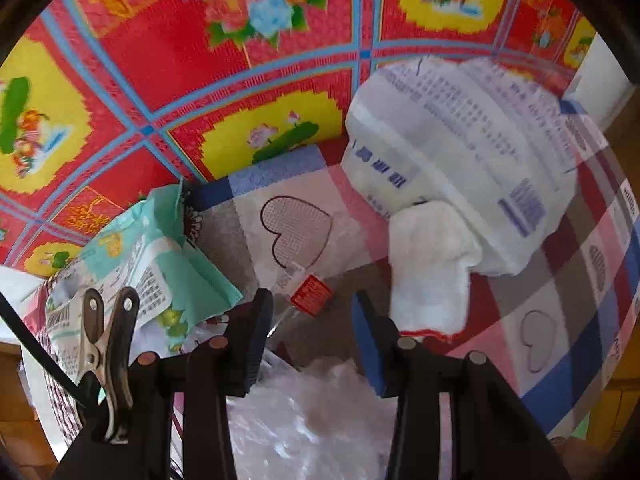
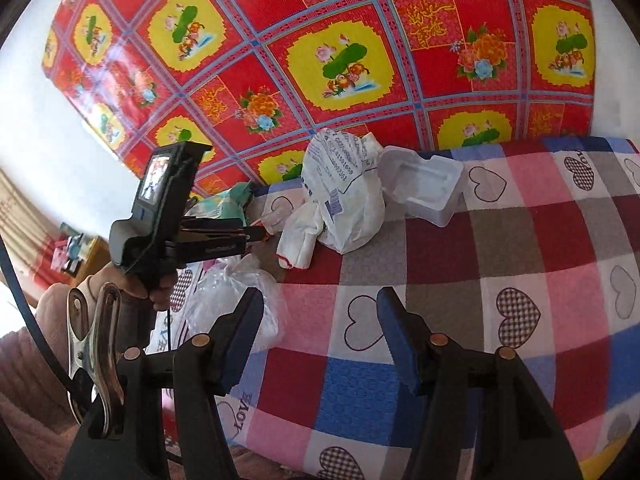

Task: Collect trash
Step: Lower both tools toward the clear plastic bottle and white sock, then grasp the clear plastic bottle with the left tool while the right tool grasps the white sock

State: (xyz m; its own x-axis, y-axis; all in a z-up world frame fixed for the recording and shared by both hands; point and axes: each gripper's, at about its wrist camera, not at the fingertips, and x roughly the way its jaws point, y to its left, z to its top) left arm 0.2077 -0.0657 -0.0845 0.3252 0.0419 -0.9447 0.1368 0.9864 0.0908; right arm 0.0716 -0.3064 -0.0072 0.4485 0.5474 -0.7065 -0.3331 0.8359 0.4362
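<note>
Left wrist view: left gripper, jaws parted and empty, hangs over a clear wrapper near the checked cloth's far edge; thin film may slip the pads. Right wrist view: right gripper, released and empty, is well short of the white printed bag at the same edge; it could crowd the left gripper's reach.

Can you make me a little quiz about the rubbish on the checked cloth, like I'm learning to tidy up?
1. True or false: the white plastic bag has blue print on it.
2. What lies beside that bag? A: a clear plastic tray. B: a shoe. C: a banana.
3. Fill in: the checked cloth is dotted with outlines of ____.

Key: 1 true; 2 A; 3 hearts.
</note>
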